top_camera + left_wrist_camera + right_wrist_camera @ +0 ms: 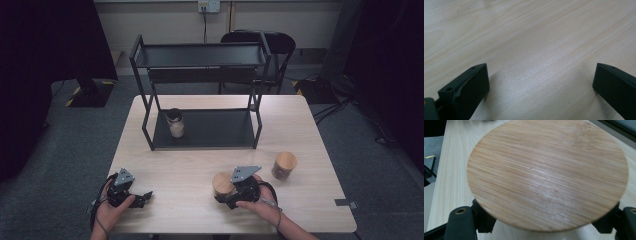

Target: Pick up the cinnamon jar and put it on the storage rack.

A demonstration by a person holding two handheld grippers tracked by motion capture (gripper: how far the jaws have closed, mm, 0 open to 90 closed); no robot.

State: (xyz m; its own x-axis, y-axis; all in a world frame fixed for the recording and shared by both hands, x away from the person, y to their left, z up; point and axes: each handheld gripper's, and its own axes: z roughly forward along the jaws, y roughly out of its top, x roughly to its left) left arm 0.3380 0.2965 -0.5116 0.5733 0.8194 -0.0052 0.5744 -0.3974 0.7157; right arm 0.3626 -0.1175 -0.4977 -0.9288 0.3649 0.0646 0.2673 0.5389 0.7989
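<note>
A jar with a round bamboo lid (pixel 222 183) stands near the table's front edge. My right gripper (pixel 226 196) is shut on it, and its black jaws sit on either side of the jar just below the lid (pixel 546 172); the lid hides the jaw tips of this right gripper (pixel 546 226). A second jar with a wooden lid (pixel 284 165) stands to the right, apart from my hand. A third, dark-lidded jar (pixel 175 123) sits on the lower shelf of the black rack (pixel 210 131). My left gripper (pixel 142 197) rests at the front left, open over bare wood (pixel 541 80).
The two-tier black metal rack stands at the back middle of the light wooden table (pixel 190 165), and its top shelf (pixel 200 55) holds nothing. A dark chair (pixel 272 45) stands behind the table. Grey carpet surrounds the table.
</note>
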